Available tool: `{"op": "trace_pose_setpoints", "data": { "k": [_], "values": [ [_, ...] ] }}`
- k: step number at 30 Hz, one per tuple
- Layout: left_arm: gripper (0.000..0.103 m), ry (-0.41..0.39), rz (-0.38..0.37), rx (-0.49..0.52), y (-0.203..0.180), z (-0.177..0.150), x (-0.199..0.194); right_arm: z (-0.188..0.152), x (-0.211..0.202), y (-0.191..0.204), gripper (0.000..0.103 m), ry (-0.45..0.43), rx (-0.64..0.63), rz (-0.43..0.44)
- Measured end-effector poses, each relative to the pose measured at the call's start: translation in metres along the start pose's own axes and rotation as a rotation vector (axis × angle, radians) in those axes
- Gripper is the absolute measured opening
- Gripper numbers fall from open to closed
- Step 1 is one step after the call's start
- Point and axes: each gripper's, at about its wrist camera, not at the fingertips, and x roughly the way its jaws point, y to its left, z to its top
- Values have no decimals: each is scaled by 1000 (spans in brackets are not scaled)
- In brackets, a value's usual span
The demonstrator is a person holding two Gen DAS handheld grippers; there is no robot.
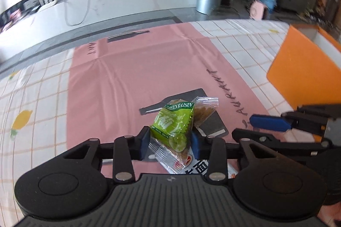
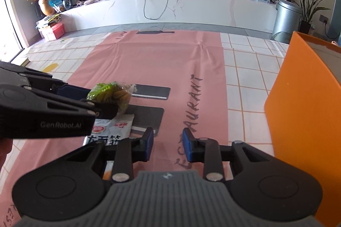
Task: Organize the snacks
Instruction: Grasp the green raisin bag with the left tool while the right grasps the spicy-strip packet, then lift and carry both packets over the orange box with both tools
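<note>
Clamping two small packets between its blue pads, the left gripper (image 1: 170,141) sat low in the centre of its own view: a green plastic pouch printed "GREEN RAISIN" (image 1: 173,125) and, pressed against that pouch's right side, a clear wrapper of brown snack (image 1: 203,110). Both were lifted above the pink cloth with black bottle prints (image 1: 127,77). Beneath them lay a white snack bag with red logo and bold Chinese characters (image 2: 113,131), flat on the cloth. In the right wrist view the left gripper's black body read "GenRobot.AI". The right gripper (image 2: 168,147) hovered with its jaws parted and nothing between them, over lettering ending "AURANT". An orange open-topped box (image 2: 302,109) stood at the right edge of the frame.
</note>
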Motion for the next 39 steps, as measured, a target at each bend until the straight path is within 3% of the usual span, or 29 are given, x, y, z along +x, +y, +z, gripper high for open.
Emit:
{"op": "trace_pose_setpoints", "data": {
  "k": [3,5,7,11,18,24,31,39],
  "values": [
    [43,11,33,-108,12,-8,-19,-3,-8,9,35,-1,12,45],
    [43,6,32,-188,22,-17,-30,-6,-12,17,46,-2,14,80],
    [43,17,54,-252,30,-28,-39,-11,-14,28,48,0,-2,109],
    [42,43,84,-363,41,-46,-46,-21,-11,51,63,25,-74,113],
    [42,36,79,-413,42,-66,-52,-31,-5,67,64,40,-119,60],
    [42,32,66,-393,38,-76,-52,-33,-3,74,64,26,-156,23],
    [42,26,52,-413,42,-78,-54,-33,-4,78,50,28,-167,32],
    [41,9,56,-418,36,-68,-68,-26,-15,74,46,48,-145,51]
  ]
}}
